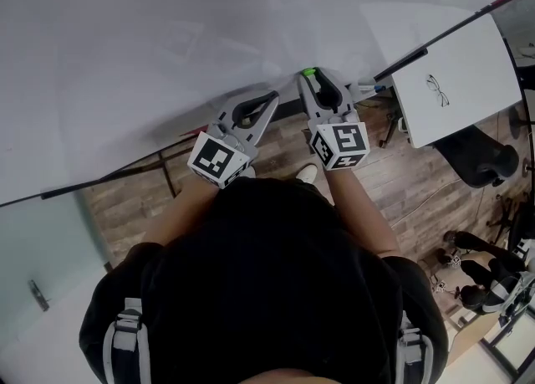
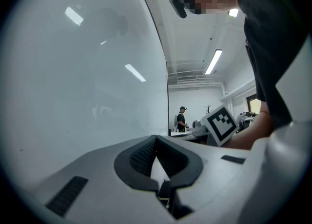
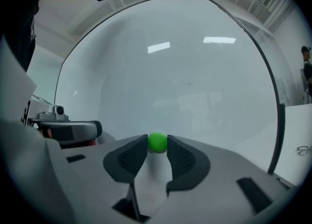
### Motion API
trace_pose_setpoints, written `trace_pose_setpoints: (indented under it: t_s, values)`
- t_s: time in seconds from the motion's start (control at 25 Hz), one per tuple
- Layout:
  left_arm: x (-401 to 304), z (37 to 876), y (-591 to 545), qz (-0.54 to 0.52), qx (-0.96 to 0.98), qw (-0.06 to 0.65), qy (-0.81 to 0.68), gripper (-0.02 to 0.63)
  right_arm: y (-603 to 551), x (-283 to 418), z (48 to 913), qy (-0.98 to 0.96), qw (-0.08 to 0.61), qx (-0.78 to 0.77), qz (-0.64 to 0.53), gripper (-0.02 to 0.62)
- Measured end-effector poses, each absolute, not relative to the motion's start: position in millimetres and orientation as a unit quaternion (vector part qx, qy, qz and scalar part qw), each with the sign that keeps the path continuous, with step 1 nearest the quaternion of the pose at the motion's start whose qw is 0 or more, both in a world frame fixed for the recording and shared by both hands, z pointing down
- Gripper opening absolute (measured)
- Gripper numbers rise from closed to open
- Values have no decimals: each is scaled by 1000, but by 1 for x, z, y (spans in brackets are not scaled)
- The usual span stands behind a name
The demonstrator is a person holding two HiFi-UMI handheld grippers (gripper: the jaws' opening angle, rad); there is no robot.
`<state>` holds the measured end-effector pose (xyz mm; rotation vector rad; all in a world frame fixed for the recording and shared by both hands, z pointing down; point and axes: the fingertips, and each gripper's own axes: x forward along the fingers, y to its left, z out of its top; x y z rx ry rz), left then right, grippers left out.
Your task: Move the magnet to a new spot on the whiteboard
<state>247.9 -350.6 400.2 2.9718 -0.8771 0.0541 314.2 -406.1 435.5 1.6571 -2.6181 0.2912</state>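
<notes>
Magnet (image 3: 157, 141), green, sat against the whiteboard (image 1: 167, 56), pinched between the right gripper's (image 1: 311, 79) pad tips. That gripper pointed straight at the board, forearm extended. The left gripper (image 2: 156, 140) was held just beside it, angled toward the board, jaws pressed together on nothing.

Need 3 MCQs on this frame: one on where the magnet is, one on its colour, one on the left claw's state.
1. Where is the magnet?
A) on the floor
B) between the tips of the right claw, at the whiteboard
C) on a chair

2. What colour is the magnet?
A) red
B) blue
C) green

3. What state is the left claw in?
A) shut, empty
B) wide open
C) gripping a marker

Key:
1 B, the right gripper view shows it touching both pads.
2 C, it is bright green in two views.
3 A, its tips meet with nothing between them.
</notes>
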Motion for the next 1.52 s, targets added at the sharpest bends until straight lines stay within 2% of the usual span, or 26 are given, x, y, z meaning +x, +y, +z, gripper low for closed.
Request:
trace_pose_setpoints:
  t_s: [0.4,0.76,1.16,1.52]
  values:
    - [250,399,-358,18,959,23,-283,2,-400,314,425,-852,16,518,80,149]
    - [246,393,-359,14,959,20,-282,2,-373,309,390,-885,23,464,19,140]
    - [241,388,-349,16,962,11,-271,2,-344,314,376,-893,24,449,-7,97]
    - [246,382,-337,2,965,3,-261,2,-331,315,378,-890,-7,457,-1,40]
